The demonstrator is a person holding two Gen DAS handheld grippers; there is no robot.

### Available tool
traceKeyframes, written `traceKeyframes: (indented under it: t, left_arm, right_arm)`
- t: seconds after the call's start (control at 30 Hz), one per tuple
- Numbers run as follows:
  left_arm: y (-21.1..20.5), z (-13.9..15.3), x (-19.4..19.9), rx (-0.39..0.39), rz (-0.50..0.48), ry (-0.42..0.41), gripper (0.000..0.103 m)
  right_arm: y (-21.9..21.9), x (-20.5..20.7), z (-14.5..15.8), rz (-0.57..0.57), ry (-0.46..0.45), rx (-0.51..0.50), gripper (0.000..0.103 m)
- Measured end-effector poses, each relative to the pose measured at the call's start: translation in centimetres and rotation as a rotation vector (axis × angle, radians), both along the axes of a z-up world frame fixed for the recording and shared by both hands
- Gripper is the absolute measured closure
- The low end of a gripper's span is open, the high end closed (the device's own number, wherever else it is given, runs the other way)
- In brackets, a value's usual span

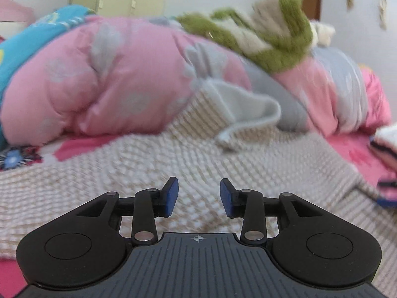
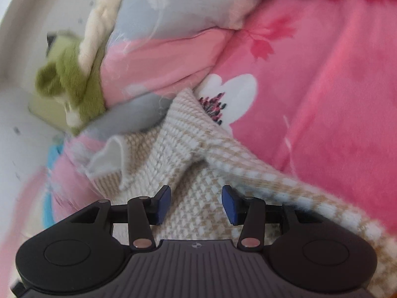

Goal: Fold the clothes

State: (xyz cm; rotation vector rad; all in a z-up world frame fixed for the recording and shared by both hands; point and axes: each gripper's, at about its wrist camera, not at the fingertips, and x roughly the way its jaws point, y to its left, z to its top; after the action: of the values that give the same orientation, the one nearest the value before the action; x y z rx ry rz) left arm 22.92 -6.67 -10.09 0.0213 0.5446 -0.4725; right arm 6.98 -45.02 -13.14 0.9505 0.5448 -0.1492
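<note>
Sweater [image 2: 198,213] beneath open right gripper [image 2: 196,204]

Beige-and-white houndstooth knit garment [image 1: 173,154] lies spread on pink floral bedsheet; white lining shows at collar, folded back; one edge rumpled.

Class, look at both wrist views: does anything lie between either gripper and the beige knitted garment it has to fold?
Nothing visible does. The left gripper and right gripper both stand open directly over the beige knitted garment; the pink quilt lies beyond it.
</note>
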Motion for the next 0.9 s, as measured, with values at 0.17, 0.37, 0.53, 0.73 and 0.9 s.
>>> traceKeyframes:
  t: [0.17, 0.37, 0.53, 0.73, 0.9]
  left_arm:
    - [0.5, -2.7, 0.2, 0.017, 0.013, 0.072, 0.063]
    - [1.6, -3.2, 0.6, -0.060, -0.010, 0.095, 0.061]
    - [2.1, -3.3, 0.7, -0.111, -0.017, 0.101, 0.060]
    - [2.3, -3.4, 0.8, -0.141, -0.019, 0.099, 0.060]
    - [2.4, -3.5, 0.7, -0.154, -0.020, 0.098, 0.060]
  right_arm:
    - [4.8, 2.9, 5.0, 0.127, -0.015, -0.333, 0.055]
    - [6.6, 8.7, 1.4, 0.212, 0.255, -0.791, 0.056]
    - [4.2, 8.2, 2.4, 0.240, 0.275, -0.716, 0.060]
    - [5.8, 11.0, 5.4, 0.263, 0.194, -0.848, 0.086]
    - [4.9, 13.5, -0.1, 0.321, 0.318, -0.867, 0.101]
